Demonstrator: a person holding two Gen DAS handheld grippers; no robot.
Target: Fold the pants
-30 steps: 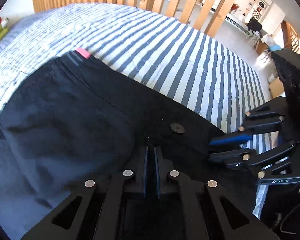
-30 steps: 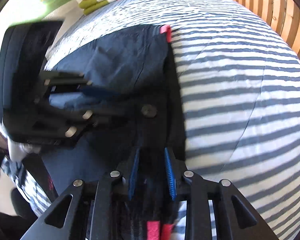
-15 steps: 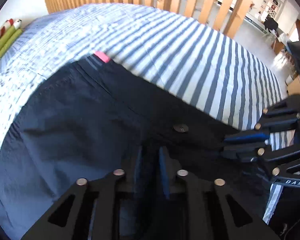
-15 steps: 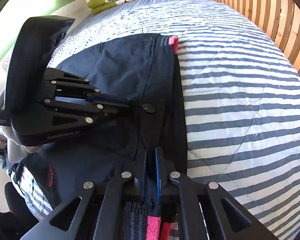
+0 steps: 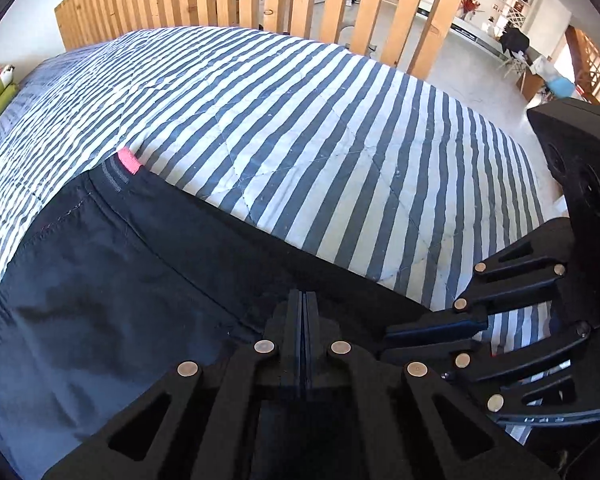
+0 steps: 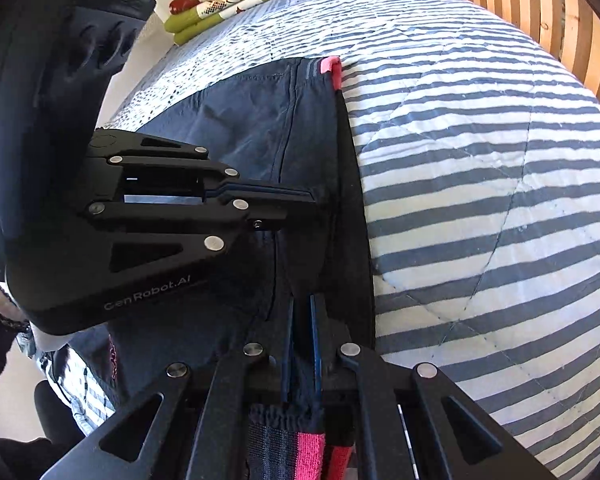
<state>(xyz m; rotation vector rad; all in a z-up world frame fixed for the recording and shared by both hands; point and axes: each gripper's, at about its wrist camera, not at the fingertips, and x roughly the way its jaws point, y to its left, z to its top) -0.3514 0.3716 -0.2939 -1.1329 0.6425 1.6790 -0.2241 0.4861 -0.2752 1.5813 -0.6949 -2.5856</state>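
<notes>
We have the dark pants (image 6: 260,140) flat on the striped bed (image 6: 480,160), no fold visible yet, waistband at twelve o'clock, left gripper (image 5: 304,300) and right gripper (image 6: 302,312) both pinching its cloth

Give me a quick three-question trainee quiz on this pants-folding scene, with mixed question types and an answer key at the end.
1. True or false: the right gripper is shut on the pants.
2. What lies under the pants? A) bare wood B) striped quilt C) carpet
3. Fill in: the tab at the waistband's far corner is ____.

Key: 1 true; 2 B; 3 pink.
</notes>
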